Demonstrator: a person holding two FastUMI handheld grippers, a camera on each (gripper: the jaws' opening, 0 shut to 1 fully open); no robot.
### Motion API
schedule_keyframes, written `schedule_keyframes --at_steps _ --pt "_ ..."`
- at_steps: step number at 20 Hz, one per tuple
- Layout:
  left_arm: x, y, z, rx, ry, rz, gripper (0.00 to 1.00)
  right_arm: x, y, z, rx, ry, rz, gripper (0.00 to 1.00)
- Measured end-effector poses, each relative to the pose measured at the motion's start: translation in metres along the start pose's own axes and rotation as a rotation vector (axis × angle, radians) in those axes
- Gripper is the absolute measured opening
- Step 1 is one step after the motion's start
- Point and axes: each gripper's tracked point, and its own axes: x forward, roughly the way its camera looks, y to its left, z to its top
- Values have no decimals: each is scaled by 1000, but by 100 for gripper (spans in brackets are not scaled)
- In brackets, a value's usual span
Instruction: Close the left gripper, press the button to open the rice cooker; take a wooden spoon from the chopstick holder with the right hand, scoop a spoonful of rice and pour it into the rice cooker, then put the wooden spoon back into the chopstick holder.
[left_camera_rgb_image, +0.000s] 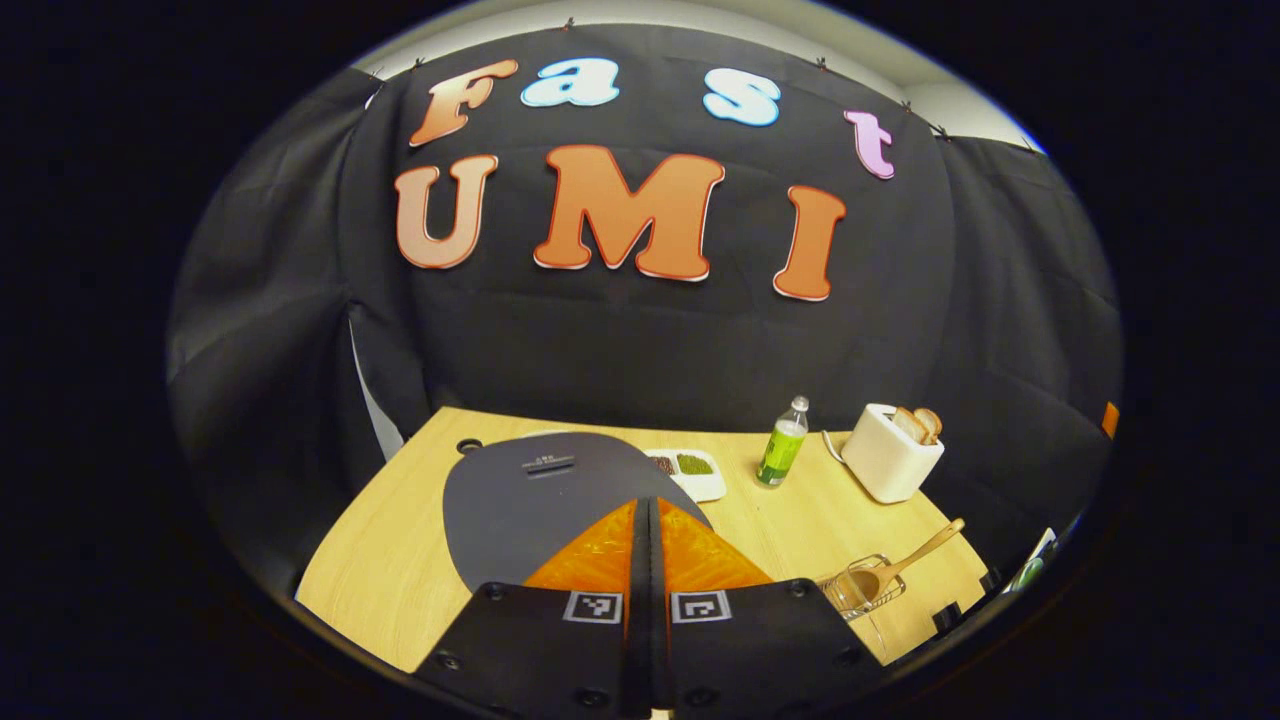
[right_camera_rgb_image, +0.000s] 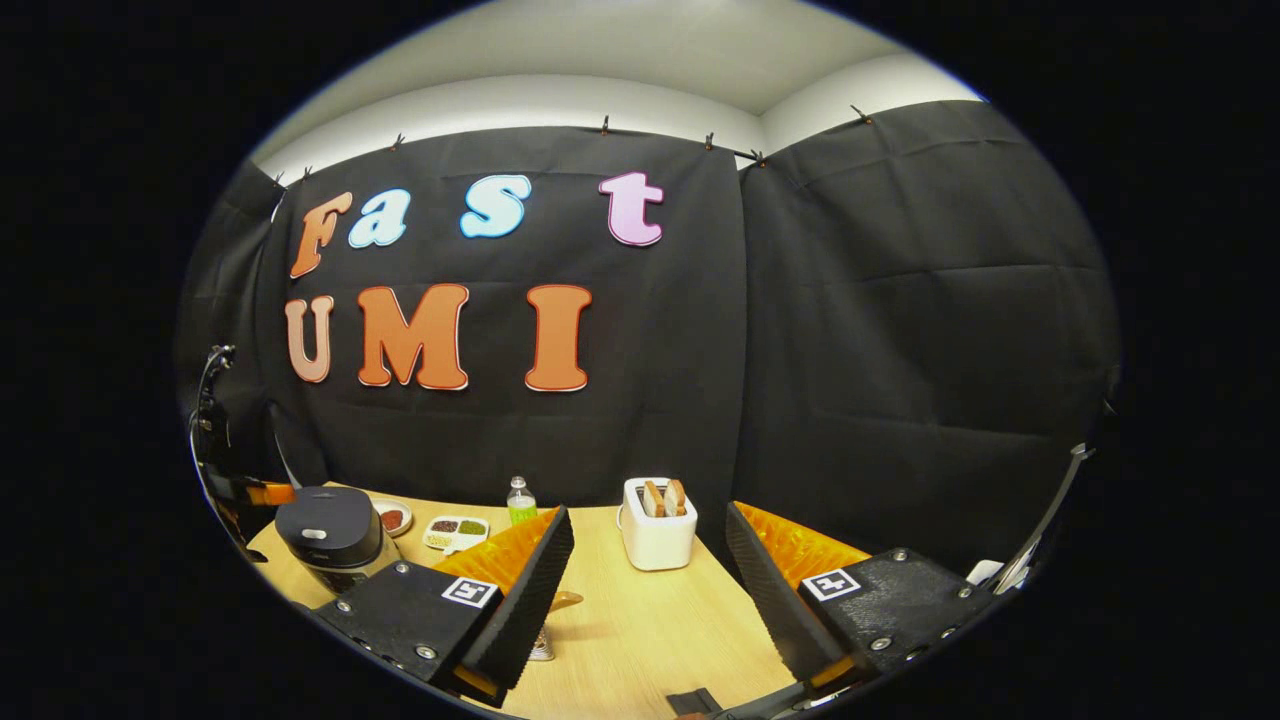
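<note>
The dark grey rice cooker (left_camera_rgb_image: 520, 495) has its lid down, right under my left gripper (left_camera_rgb_image: 647, 503), whose fingers are shut with nothing between them. In the right gripper view the cooker (right_camera_rgb_image: 330, 535) stands at the table's left end, and the left gripper (right_camera_rgb_image: 262, 492) pokes in from its far left side. A wooden spoon (left_camera_rgb_image: 925, 550) leans in the clear chopstick holder (left_camera_rgb_image: 862, 590) near the table's front right. My right gripper (right_camera_rgb_image: 648, 515) hovers open and empty over the table, with the holder's base (right_camera_rgb_image: 543, 645) and a bit of spoon (right_camera_rgb_image: 566, 601) behind its left finger.
A white toaster (right_camera_rgb_image: 657, 535) with two slices stands at the back of the wooden table (right_camera_rgb_image: 640, 630). Beside it are a green bottle (right_camera_rgb_image: 520, 502), a white tray of grains (right_camera_rgb_image: 456, 531) and a small dish (right_camera_rgb_image: 392, 518). Black cloth walls close in the table.
</note>
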Motion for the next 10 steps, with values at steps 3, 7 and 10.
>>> schedule_keyframes --at_steps 3,7,10 --pt "21 1 -26 19 64 5 4 0 -4 -2 2 6 -15 95" --pt "36 8 -54 2 131 10 4 1 -6 -8 -4 24 -29 95" --pt "36 10 -55 -8 133 23 4 2 -6 -12 -4 36 -34 95"
